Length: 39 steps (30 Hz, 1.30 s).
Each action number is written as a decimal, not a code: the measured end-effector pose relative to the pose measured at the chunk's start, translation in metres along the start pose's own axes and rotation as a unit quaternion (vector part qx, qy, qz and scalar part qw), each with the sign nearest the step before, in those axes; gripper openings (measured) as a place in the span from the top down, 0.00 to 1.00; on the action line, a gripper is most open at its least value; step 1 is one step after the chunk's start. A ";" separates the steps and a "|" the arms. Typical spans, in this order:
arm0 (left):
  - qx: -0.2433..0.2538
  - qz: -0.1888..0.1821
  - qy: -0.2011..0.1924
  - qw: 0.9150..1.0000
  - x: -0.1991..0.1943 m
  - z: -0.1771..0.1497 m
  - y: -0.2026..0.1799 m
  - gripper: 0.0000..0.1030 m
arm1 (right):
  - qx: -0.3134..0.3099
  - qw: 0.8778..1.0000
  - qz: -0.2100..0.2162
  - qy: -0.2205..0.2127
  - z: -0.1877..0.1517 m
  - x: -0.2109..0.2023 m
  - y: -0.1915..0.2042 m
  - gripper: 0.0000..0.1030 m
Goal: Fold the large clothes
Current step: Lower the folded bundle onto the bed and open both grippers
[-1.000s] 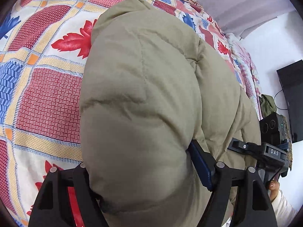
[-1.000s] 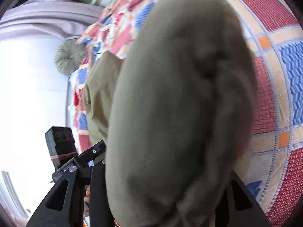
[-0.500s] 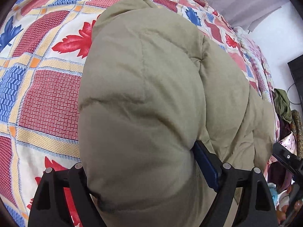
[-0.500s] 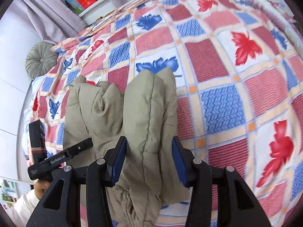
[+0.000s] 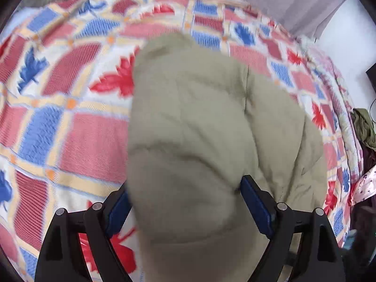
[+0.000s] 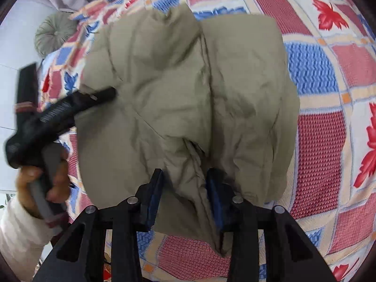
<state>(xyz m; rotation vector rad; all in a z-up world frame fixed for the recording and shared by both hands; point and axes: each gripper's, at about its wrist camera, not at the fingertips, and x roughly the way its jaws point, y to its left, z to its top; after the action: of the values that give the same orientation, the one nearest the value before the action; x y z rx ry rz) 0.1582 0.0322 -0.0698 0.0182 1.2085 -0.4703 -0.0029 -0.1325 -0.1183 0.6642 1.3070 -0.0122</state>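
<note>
A puffy olive jacket lies bunched on a patchwork bedspread. In the left wrist view a thick fold of it fills the gap of my left gripper, bulging past both blue pads, which press its sides. In the right wrist view the jacket spreads ahead in two lobes. My right gripper has its jaws closing on a narrow ridge of fabric at the near edge, pinched between the pads. A person's hand in a white sleeve holds the left gripper's handle at the left.
The bedspread with red and blue leaf squares stretches around the jacket. A round green cushion sits at the far left of the bed. Grey curtains hang behind, and a pile of clothes lies beyond the bed's right edge.
The right gripper pulled back from the jacket, then narrowed from a wide fold to a thin ridge. The left view rose and tilted, showing more bedspread, with the same fold between its jaws.
</note>
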 end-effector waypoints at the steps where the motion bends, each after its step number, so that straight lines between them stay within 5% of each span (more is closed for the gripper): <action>1: 0.007 0.002 -0.023 1.000 -0.011 0.004 -0.001 0.14 | 0.014 1.000 0.010 0.003 -0.003 0.005 -0.006 0.61; 4: 0.040 0.001 -0.062 0.997 -0.025 0.019 -0.013 0.14 | 0.058 0.997 0.042 0.006 -0.011 0.009 -0.025 0.63; 8: 0.082 -0.013 -0.040 0.996 0.003 0.032 -0.053 0.14 | 0.078 0.996 0.053 0.011 -0.017 0.016 -0.035 0.64; 14: 0.149 0.051 -0.005 0.988 0.057 0.034 -0.113 0.14 | 0.102 0.993 0.060 0.007 -0.022 0.028 -0.047 0.64; 22: 0.186 0.098 0.002 0.978 0.085 0.029 -0.135 0.14 | 0.141 0.987 0.080 0.003 -0.019 0.042 -0.071 0.64; 28: 0.188 0.100 0.006 0.977 0.079 0.029 -0.127 0.14 | 0.136 0.988 0.072 0.015 -0.019 0.026 -0.066 0.63; 39: 0.151 0.083 -0.035 0.984 -0.003 0.019 -0.093 0.14 | 0.099 0.987 0.105 -0.073 -0.005 -0.050 -0.054 0.61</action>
<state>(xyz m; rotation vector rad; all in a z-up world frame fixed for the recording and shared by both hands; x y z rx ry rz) 0.1408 -0.0558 -0.0389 0.3576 1.0474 -0.4994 -0.0419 -0.1923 -0.0982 0.9527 1.0979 -0.0191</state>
